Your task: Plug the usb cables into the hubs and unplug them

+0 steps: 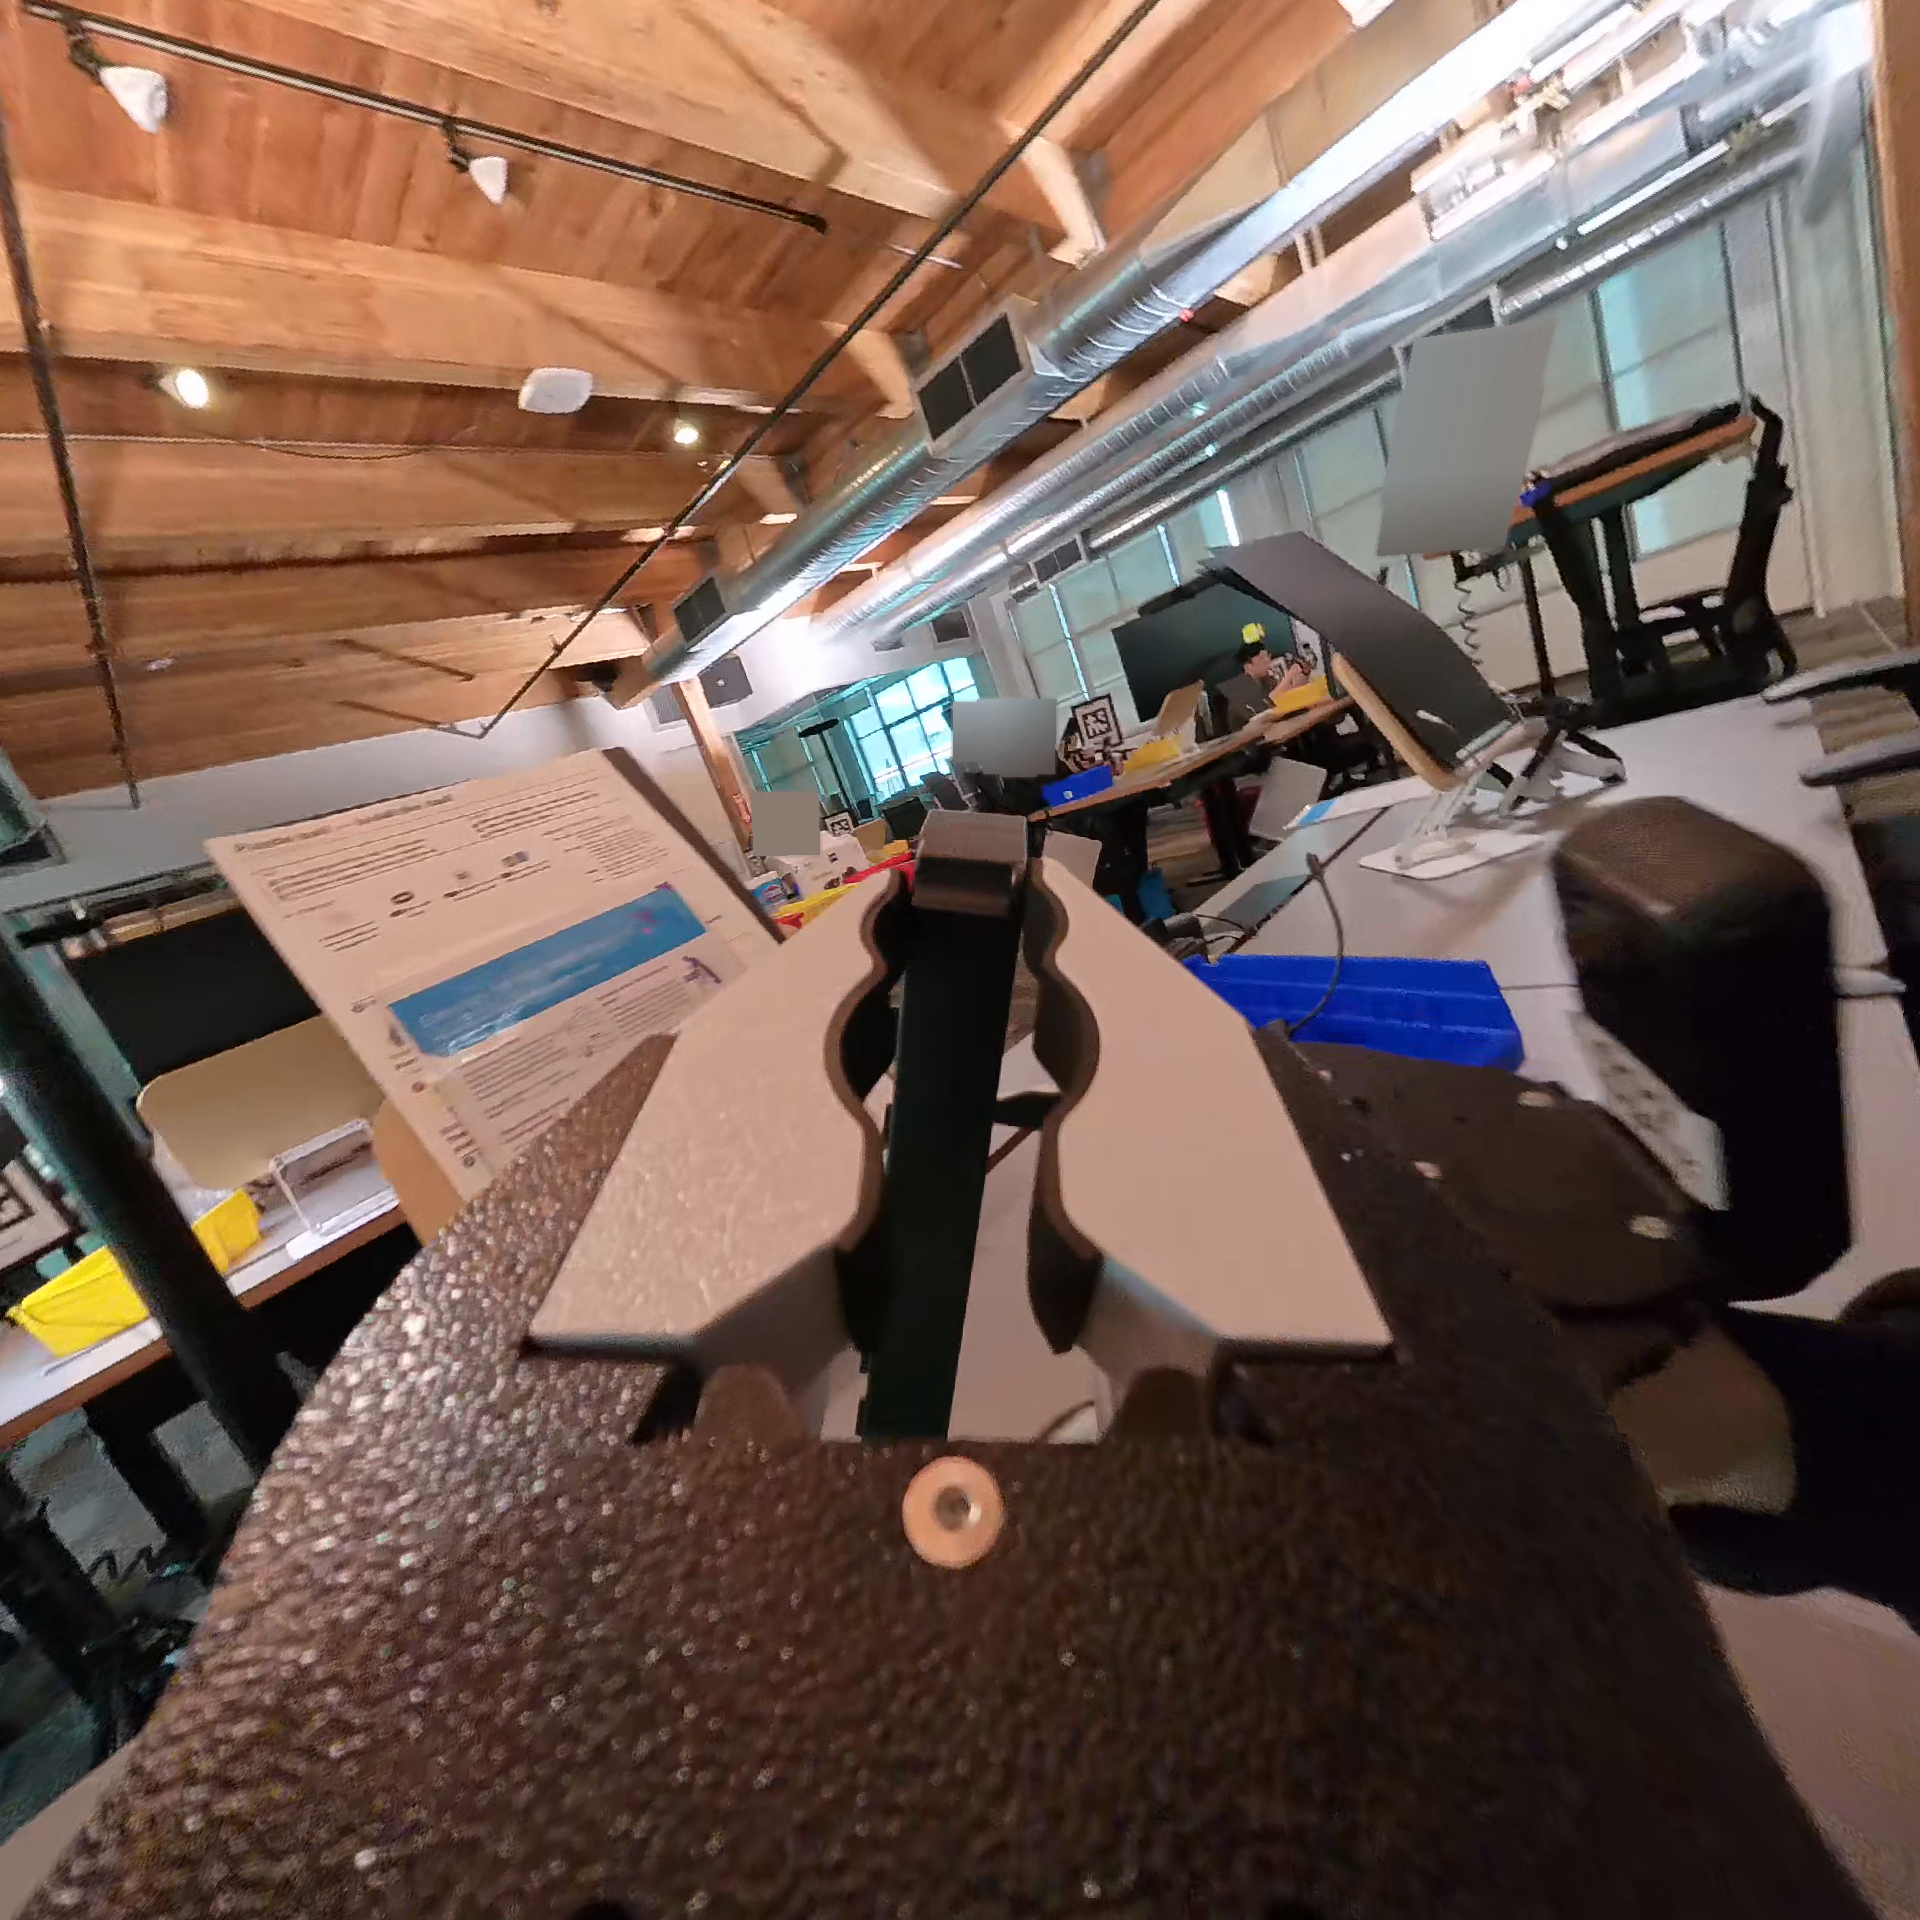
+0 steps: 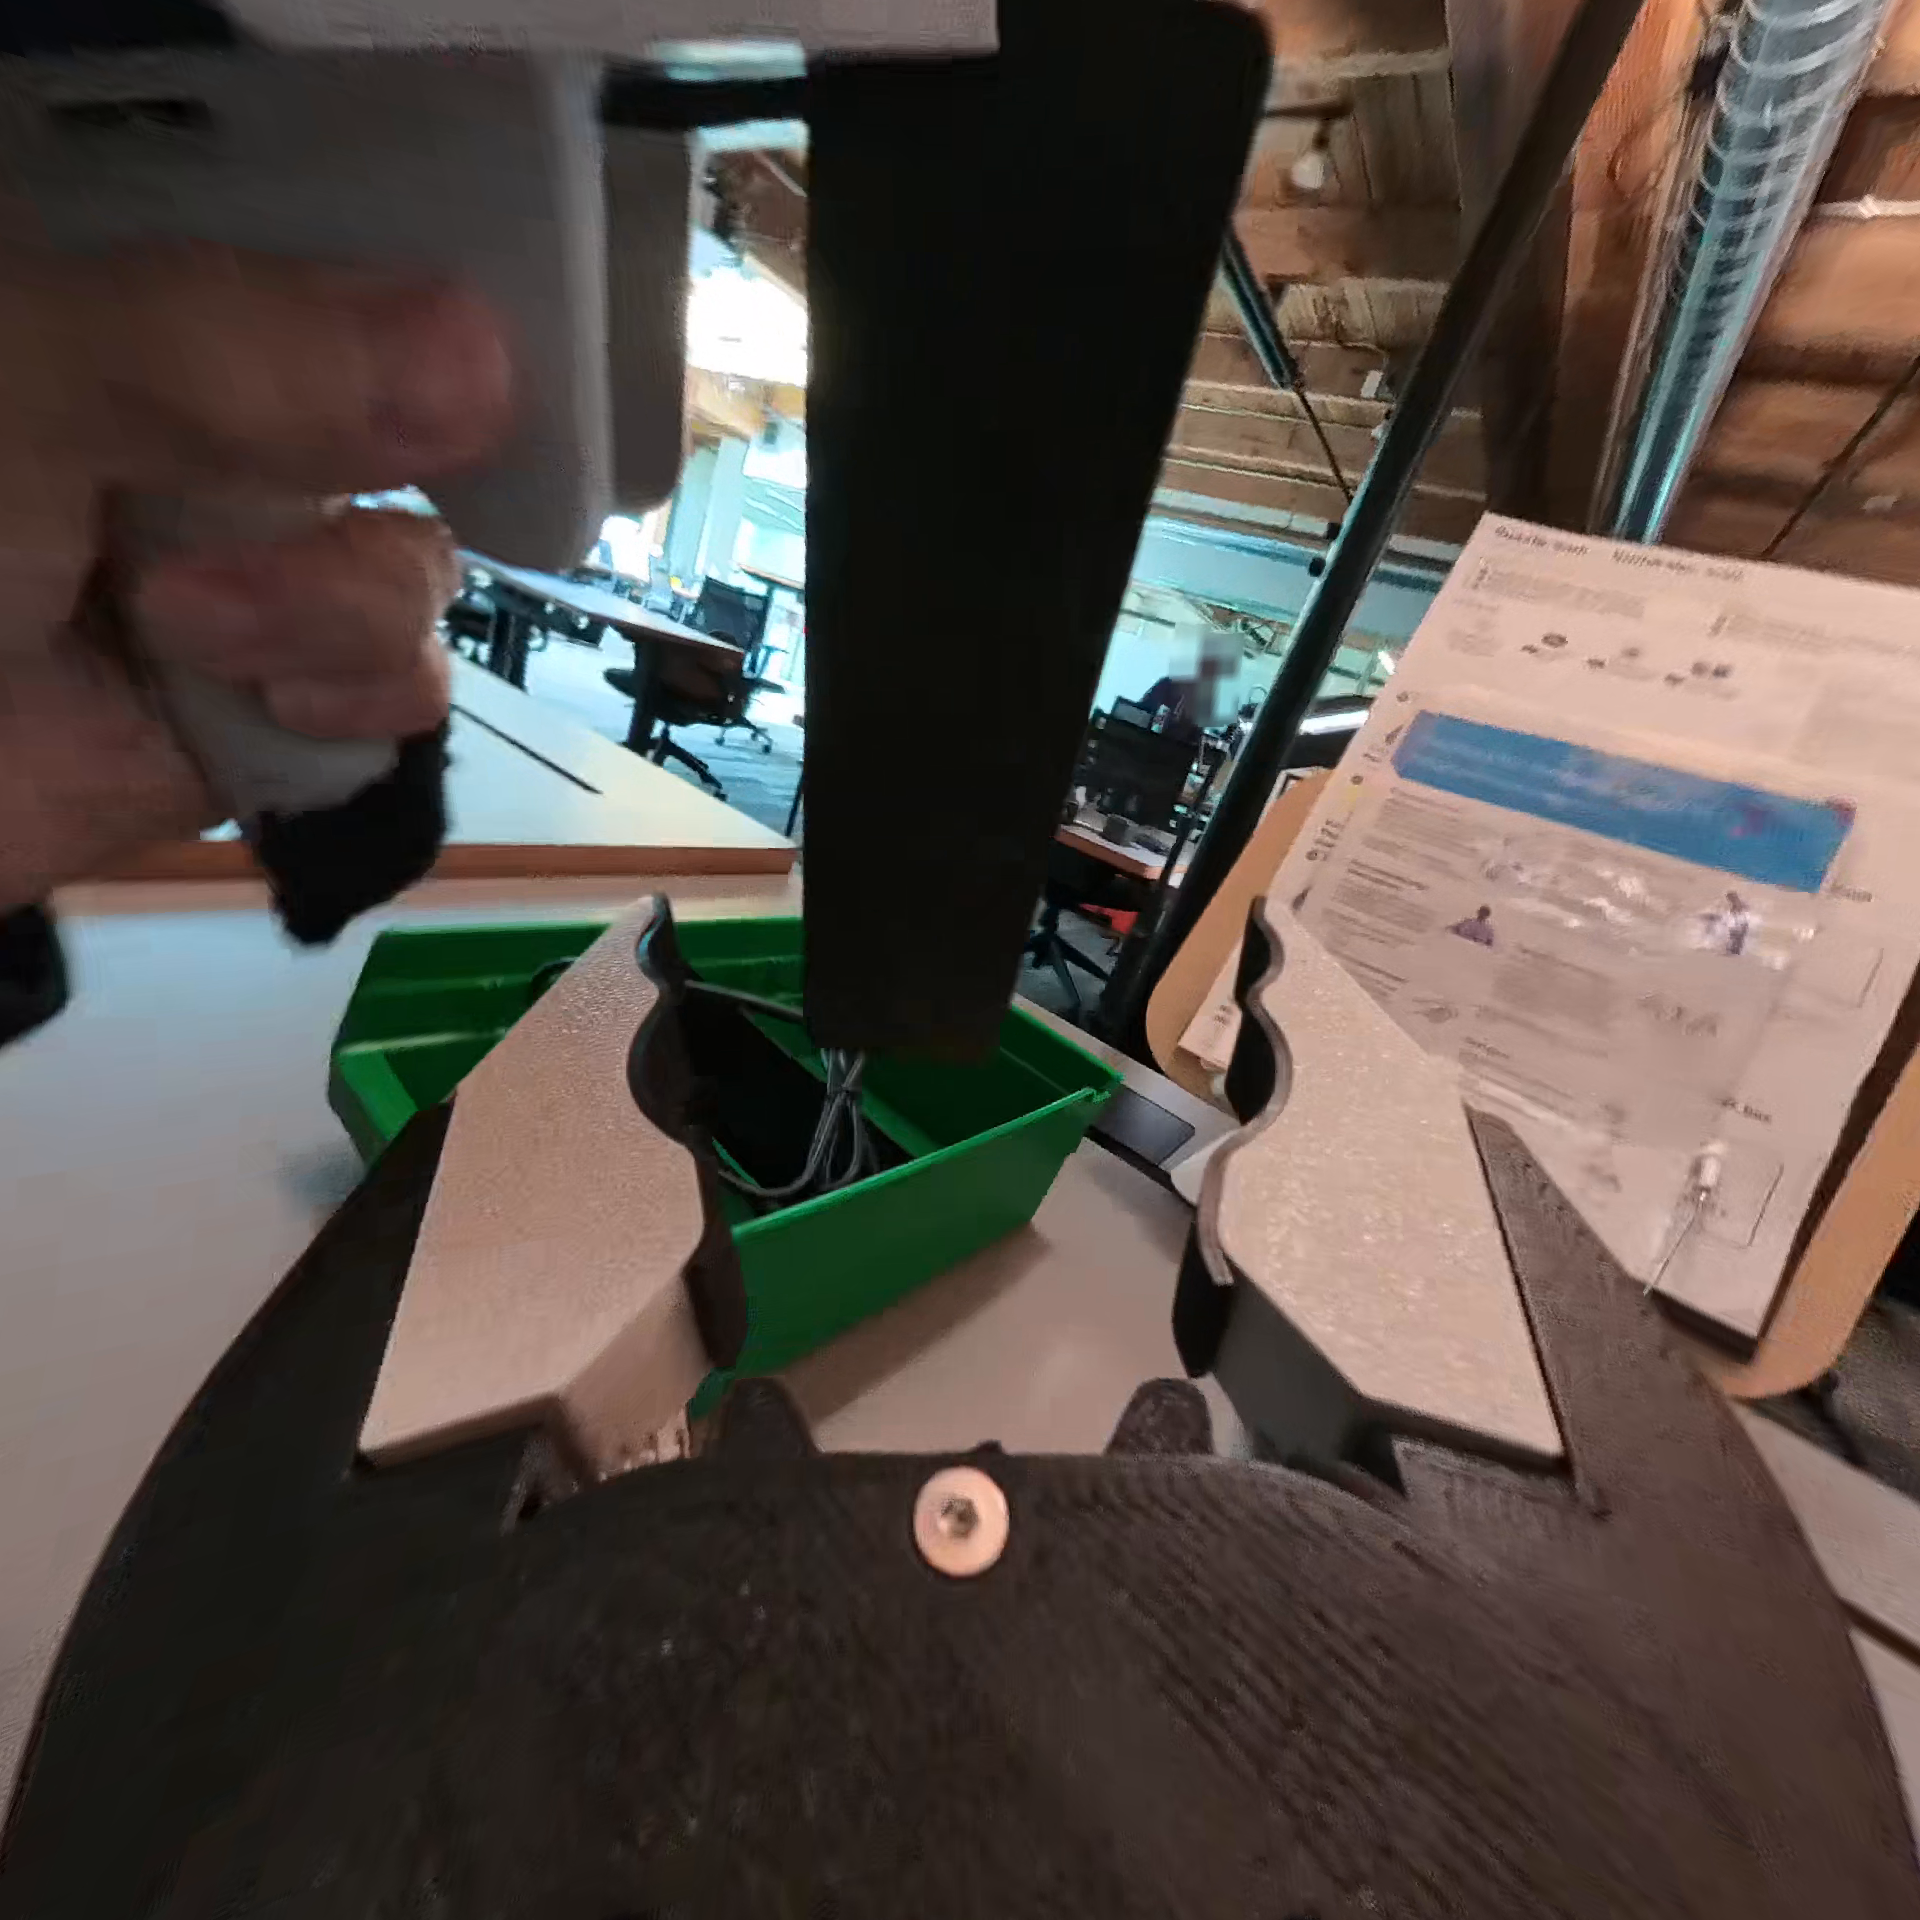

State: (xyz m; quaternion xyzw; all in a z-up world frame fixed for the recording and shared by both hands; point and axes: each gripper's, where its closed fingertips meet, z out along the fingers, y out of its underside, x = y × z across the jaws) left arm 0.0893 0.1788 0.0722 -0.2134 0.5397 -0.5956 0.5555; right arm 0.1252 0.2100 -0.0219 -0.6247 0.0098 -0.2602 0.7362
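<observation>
Left wrist view: the left gripper point(image 1: 966, 883) is clamped on a long dark hub point(image 1: 940, 1164), which runs up between its grey fingers point(image 1: 727, 1122); a grey end piece of the hub sticks out just past the fingertips. The gripper is tilted upward, toward the wooden ceiling and the room. To the left of the hub stands a printed sheet on a board point(image 1: 488, 935), and to the right of the hub a blue bin point(image 1: 1382, 1003) sits on the white table point(image 1: 1704, 800). Far right of the hub, a dark blurred shape, apparently the other gripper, fills the edge.

Right wrist view: the right gripper point(image 2: 956, 935) has its jaws spread wide and holds nothing. The hub point(image 2: 997, 520) hangs as a dark slab beyond and above the jaws, its lower end over a green bin point(image 2: 904, 1236) on the table point(image 2: 156, 1143). Thin grey cables point(image 2: 842, 1122) trail from the hub's lower end into the bin. Left of the hub, a blurred hand point(image 2: 229, 582) grips the left tool. Right of the hub leans the printed sheet point(image 2: 1579, 894).
</observation>
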